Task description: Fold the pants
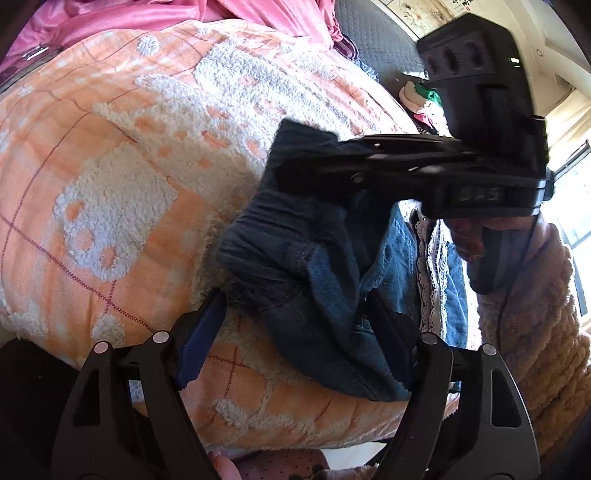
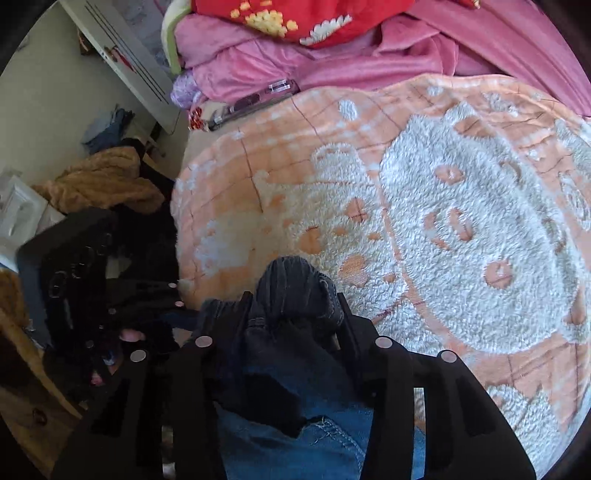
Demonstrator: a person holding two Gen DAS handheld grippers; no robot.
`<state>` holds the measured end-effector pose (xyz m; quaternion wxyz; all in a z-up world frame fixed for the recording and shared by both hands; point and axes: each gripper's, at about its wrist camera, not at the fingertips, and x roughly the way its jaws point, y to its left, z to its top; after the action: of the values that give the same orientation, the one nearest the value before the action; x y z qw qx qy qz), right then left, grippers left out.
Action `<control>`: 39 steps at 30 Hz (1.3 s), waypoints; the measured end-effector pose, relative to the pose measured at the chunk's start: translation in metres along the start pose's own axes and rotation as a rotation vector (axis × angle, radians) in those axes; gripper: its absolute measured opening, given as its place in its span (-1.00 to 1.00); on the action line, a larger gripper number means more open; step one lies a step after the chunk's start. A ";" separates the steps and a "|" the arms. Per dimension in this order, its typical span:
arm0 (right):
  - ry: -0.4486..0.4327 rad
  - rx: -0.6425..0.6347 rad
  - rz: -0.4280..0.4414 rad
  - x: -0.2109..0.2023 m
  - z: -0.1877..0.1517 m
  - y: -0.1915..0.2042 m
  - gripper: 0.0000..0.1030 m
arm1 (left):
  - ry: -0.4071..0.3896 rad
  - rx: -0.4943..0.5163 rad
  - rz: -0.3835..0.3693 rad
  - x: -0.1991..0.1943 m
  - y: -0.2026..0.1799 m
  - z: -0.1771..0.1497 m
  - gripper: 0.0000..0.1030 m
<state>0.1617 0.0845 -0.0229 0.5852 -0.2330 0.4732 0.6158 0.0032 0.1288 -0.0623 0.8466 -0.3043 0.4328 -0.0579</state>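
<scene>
The dark blue denim pants (image 1: 306,280) hang bunched above an orange and white blanket (image 1: 110,177). My left gripper (image 1: 295,306) has its jaws wide apart, with the waistband fabric lying between them. My right gripper (image 2: 293,306) is shut on a gathered fold of the pants (image 2: 295,291). In the left wrist view the right gripper (image 1: 295,162) shows from the side, clamped on the top edge of the pants. In the right wrist view the left gripper (image 2: 147,306) is dimly seen at the lower left, blurred.
Pink bedding (image 2: 332,62) and a red quilt (image 2: 314,18) lie beyond the blanket (image 2: 443,221). A clear case (image 2: 255,98) rests at the blanket's far edge. A brown fleece garment (image 2: 103,181) is heaped at the left. The person's fleece sleeve (image 1: 535,332) is at the right.
</scene>
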 end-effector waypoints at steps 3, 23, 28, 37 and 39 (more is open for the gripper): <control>-0.054 0.004 0.018 -0.019 -0.010 0.005 -0.25 | -0.005 0.012 -0.001 0.000 -0.008 0.003 0.41; -0.313 0.066 -0.030 -0.127 -0.095 0.012 -0.31 | 0.013 0.109 -0.095 0.007 -0.102 0.008 0.10; -0.349 0.086 -0.036 -0.142 -0.116 0.006 -0.28 | 0.022 0.141 -0.077 0.014 -0.122 0.004 0.10; -0.432 0.171 -0.048 -0.168 -0.161 -0.003 0.00 | 0.050 0.190 -0.077 0.035 -0.153 -0.002 0.11; -0.458 0.207 -0.065 -0.177 -0.177 -0.007 0.04 | 0.067 0.209 -0.086 0.041 -0.161 -0.007 0.15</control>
<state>0.1573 -0.1567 0.0457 0.7174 -0.0414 0.3810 0.5818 0.0500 -0.0196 -0.0025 0.8556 -0.2306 0.4388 -0.1492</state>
